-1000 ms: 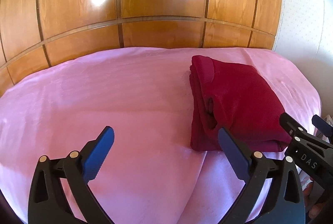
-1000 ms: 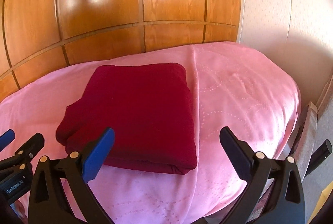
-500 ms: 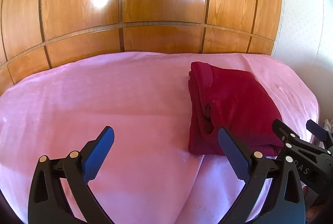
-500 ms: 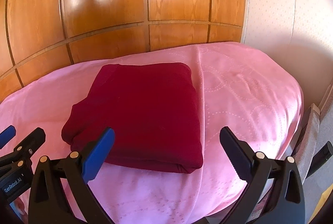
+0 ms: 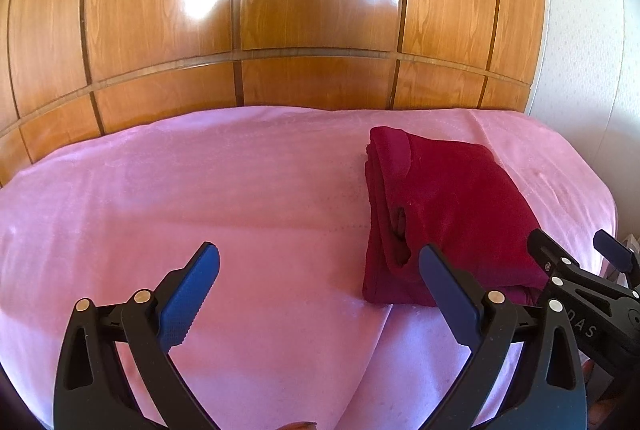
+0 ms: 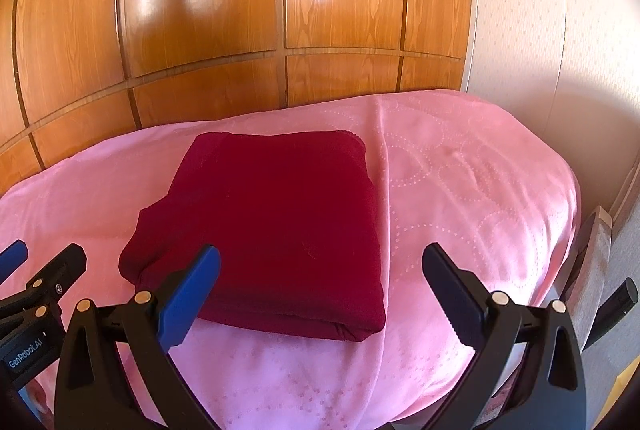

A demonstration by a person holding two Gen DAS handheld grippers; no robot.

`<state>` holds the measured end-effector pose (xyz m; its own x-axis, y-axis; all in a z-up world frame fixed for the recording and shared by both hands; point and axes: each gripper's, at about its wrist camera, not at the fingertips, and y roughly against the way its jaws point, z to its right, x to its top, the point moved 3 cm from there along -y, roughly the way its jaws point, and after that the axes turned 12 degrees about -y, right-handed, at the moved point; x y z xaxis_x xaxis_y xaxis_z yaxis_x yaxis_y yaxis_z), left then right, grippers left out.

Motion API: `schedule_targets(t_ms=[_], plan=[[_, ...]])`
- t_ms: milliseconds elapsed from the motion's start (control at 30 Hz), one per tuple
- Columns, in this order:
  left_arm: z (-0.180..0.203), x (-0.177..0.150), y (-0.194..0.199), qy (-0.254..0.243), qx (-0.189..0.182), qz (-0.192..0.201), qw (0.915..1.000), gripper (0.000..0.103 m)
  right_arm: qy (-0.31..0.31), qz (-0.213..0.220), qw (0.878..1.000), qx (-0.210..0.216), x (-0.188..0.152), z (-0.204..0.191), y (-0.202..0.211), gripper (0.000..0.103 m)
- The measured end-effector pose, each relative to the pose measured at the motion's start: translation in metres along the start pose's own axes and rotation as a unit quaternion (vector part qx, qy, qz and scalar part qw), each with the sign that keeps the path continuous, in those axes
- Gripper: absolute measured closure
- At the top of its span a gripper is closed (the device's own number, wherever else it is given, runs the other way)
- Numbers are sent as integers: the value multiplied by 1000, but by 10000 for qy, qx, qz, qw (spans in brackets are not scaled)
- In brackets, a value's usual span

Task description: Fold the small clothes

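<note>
- Maroon garment (image 6: 272,230) lies folded into a compact block on the pink bed (image 6: 480,198), centre frame.
- Left hand-held gripper (image 5: 320,294) and right hand-held gripper (image 6: 322,296) both gape, grasping nothing (folding looks finished); next, probably only tidying loose left-edge layers.

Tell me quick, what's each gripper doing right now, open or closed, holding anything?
Left gripper: open, holding nothing, over the pink blanket.
Right gripper: open, holding nothing, just short of the folded red garment.

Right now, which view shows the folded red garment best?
The right wrist view: the folded red garment lies nearly whole, top face visible. The left wrist view shows it side-on, stacked fold edges showing, near corner hidden behind the jaws.
</note>
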<state>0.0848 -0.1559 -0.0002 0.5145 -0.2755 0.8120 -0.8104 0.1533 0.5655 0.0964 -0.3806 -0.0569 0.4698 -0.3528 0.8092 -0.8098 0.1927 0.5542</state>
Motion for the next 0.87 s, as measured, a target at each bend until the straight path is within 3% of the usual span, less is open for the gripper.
schedule_targets(t_ms=[500,867], plan=[[3,2,0,36,-32,95,9999,4,55,-19,10000,26,-3,-6,-1,2],[-4,-5,-15,118,26,-266,9996,4,-59,55,9997,221,12,6,-3,2]])
